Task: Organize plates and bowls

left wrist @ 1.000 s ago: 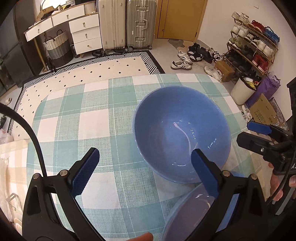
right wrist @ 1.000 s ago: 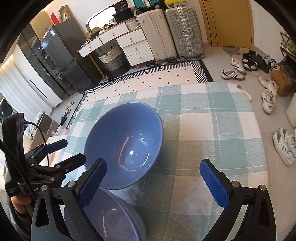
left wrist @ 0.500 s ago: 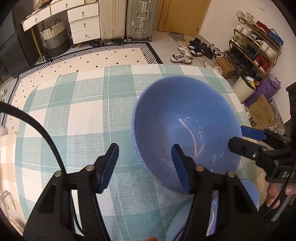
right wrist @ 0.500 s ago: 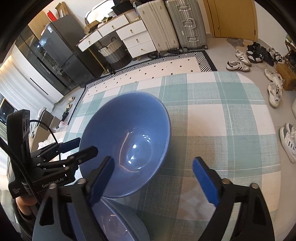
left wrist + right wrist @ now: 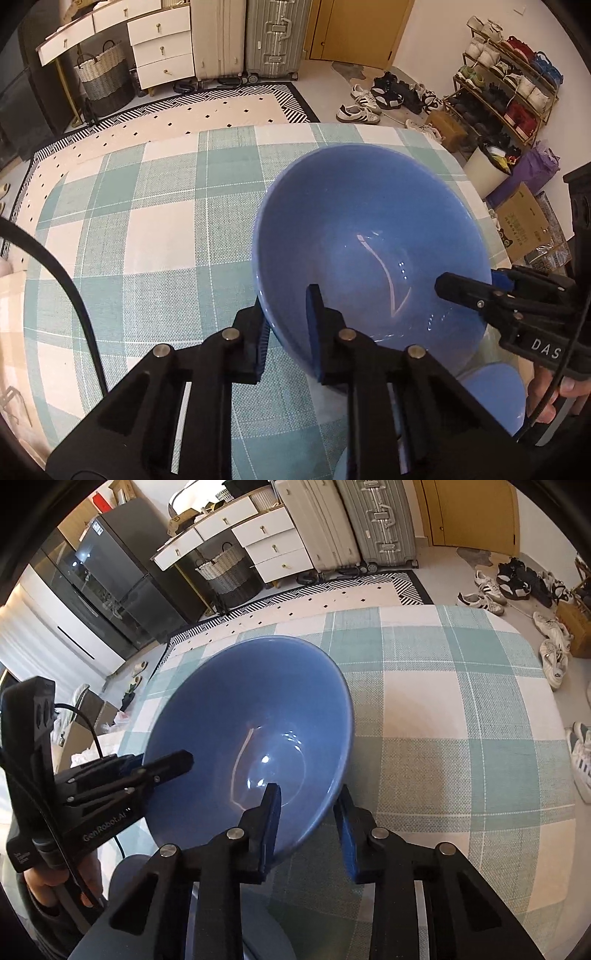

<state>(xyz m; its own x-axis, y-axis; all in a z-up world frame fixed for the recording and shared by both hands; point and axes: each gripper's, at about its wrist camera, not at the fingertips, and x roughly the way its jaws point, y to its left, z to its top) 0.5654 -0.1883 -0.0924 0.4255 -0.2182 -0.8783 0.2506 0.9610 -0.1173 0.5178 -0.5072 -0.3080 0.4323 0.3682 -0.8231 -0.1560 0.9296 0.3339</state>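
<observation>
Two blue bowls: large bowl and smaller bowl beneath it. Two grippers: left gripper and right gripper. Two suitcases. One wicker basket. One shoe rack.

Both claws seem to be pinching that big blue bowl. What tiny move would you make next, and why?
Probably lift the big blue bowl straight up a little. The left claw and right claw each clamp its rim on opposite sides, and a smaller blue bowl waits just beside it, likely for nesting.

White drawer unit, two suitcases and wooden door line the far wall; shoe rack stands right; patterned rug covers the floor.
</observation>
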